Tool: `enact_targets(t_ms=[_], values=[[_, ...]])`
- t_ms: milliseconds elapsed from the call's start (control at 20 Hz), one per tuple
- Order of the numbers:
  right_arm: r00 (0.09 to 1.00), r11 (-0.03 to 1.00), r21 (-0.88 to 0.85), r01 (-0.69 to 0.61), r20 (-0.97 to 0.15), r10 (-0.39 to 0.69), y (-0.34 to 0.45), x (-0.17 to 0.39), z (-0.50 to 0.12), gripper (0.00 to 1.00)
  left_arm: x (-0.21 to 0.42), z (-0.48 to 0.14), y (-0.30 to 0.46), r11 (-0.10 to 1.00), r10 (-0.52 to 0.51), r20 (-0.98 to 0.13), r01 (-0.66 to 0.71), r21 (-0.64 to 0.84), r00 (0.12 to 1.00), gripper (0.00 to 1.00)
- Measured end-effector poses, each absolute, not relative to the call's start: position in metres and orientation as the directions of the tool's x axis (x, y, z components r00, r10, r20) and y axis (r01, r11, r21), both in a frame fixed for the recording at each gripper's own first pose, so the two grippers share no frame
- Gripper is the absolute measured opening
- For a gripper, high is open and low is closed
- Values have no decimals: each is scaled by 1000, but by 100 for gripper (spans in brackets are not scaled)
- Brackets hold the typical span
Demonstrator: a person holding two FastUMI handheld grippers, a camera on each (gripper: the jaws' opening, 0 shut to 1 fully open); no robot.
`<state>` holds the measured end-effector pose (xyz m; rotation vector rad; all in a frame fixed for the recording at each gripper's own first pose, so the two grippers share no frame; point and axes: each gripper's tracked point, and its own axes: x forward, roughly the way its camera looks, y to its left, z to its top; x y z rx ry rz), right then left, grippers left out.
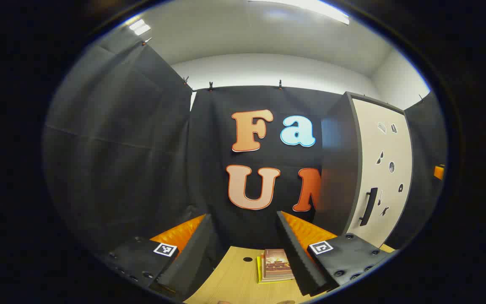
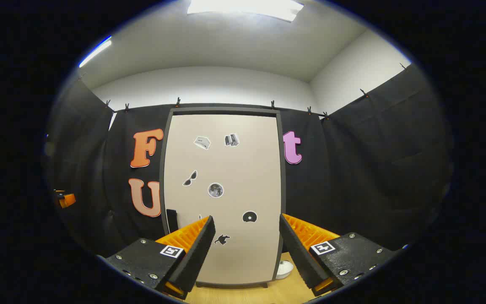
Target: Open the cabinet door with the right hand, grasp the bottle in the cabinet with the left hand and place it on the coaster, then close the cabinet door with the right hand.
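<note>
Left gripper view: the left gripper [image 1: 245, 249] is held above a pale wooden table [image 1: 234, 278], its two fingers spread apart with nothing between them. Beyond the fingertips a small stack of books with a reddish-brown cover [image 1: 276, 265] lies flat on the table. To the right stands a tall dark-framed cabinet with a cream door [image 1: 384, 169], seen at an angle. The door is closed. A dark vertical bar handle [image 1: 368, 207] sits on the door's near edge, low down, with small black stickers scattered across the panel. The bottle is presumably behind this door and cannot be seen.

Right gripper view: the right gripper [image 2: 247, 249] faces the same cream cabinet door [image 2: 224, 194] almost square on, fingers wide apart and empty, not touching the panel. The dark handle [image 2: 171, 220] shows just left of the left finger, partly hidden by it. At the cabinet's lower right corner a small round white object [image 2: 284, 270] rests on the table; it may be the coaster, though that is unclear.

The step in hand looks like opening the door. To do it well, the right gripper should shift left until the handle lies between its fingers, close firmly, then pull along the door's swing, not straight back. The handle's long axis runs vertically, so the fingers should straddle it from either side. The cabinet stands upright, its door facing the right gripper.
</note>
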<state>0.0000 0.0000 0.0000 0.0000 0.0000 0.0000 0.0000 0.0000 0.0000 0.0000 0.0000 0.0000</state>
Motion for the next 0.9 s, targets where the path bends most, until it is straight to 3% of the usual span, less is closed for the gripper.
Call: enact_targets(t_ms=[900], values=[[997, 999, 14, -37, -65, 38, 41, 3, -22, 94, -3, 5, 11, 996, 23, 35, -26, 87, 999, 98]])
